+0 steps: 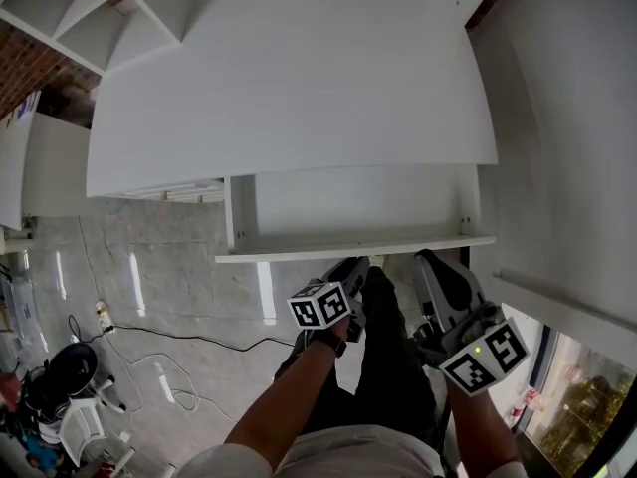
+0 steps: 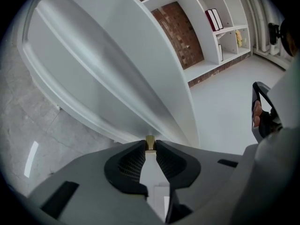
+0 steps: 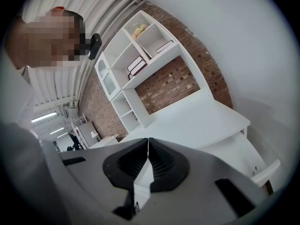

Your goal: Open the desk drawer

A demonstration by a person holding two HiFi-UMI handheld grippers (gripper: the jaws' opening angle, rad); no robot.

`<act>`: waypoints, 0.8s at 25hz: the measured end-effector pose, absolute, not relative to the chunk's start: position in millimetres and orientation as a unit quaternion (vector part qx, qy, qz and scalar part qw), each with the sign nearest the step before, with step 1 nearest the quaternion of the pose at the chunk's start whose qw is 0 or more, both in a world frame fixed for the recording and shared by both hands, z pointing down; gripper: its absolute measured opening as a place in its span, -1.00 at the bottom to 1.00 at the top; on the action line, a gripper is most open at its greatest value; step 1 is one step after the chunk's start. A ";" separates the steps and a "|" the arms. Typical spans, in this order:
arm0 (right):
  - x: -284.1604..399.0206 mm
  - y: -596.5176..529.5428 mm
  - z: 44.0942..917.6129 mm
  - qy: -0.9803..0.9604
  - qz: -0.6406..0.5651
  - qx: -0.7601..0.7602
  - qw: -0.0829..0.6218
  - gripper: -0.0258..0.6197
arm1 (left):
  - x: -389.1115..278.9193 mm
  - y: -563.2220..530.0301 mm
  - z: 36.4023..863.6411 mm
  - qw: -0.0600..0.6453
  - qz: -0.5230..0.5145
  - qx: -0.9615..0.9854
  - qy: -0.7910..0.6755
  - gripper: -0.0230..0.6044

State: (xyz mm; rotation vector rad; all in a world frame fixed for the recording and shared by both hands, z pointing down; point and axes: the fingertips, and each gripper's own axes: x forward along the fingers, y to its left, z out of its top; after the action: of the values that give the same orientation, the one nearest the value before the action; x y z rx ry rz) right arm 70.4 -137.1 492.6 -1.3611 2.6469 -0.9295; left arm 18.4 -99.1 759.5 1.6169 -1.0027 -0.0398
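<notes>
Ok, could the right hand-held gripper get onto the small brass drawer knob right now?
Probably not: the left hand-held gripper is clamped on the small brass knob, leaving little room; the right hand-held gripper hangs shut beside it.

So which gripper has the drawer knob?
The left gripper: its jaws clamp the brass knob. The right gripper is shut on nothing.

Left gripper (image 2: pixel 150 148): jaws clamped at tips on small brass knob (image 2: pixel 150 142). Knob sits on front of white desk (image 2: pixel 117 64), which sweeps toward upper left. Grey marble floor (image 2: pixel 28 121) at left. Upper right: white shelf unit (image 2: pixel 199 13) with books (image 2: pixel 213 18), brick wall (image 2: pixel 180 36) behind.
</notes>
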 end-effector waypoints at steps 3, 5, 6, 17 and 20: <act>70.9 -125.7 490.6 0.846 -0.297 -0.442 0.012 -0.86 | 20.9 -79.8 759.9 0.582 -0.010 0.694 -0.423 -0.67; 69.6 -118.6 489.6 0.845 -0.296 -0.444 0.013 -0.86 | 21.9 -69.5 760.1 0.583 -0.006 0.696 -0.420 -0.67; 68.7 -114.7 489.1 0.845 -0.296 -0.445 0.014 -0.86 | 22.4 -64.8 760.2 0.584 -0.005 0.696 -0.419 -0.67; 71.3 -91.4 486.5 0.839 -0.297 -0.455 0.017 -0.86 | 25.1 -44.3 759.0 0.588 0.013 0.703 -0.401 -0.67; 72.1 -88.5 485.7 0.838 -0.299 -0.456 0.019 -0.86 | 26.6 -42.2 758.6 0.592 0.024 0.704 -0.392 -0.66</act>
State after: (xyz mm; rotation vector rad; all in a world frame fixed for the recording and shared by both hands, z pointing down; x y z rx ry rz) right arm 72.1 -88.5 485.7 -1.4167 2.6013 -0.9280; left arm 26.6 -42.2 758.6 1.6372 -0.9118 0.0566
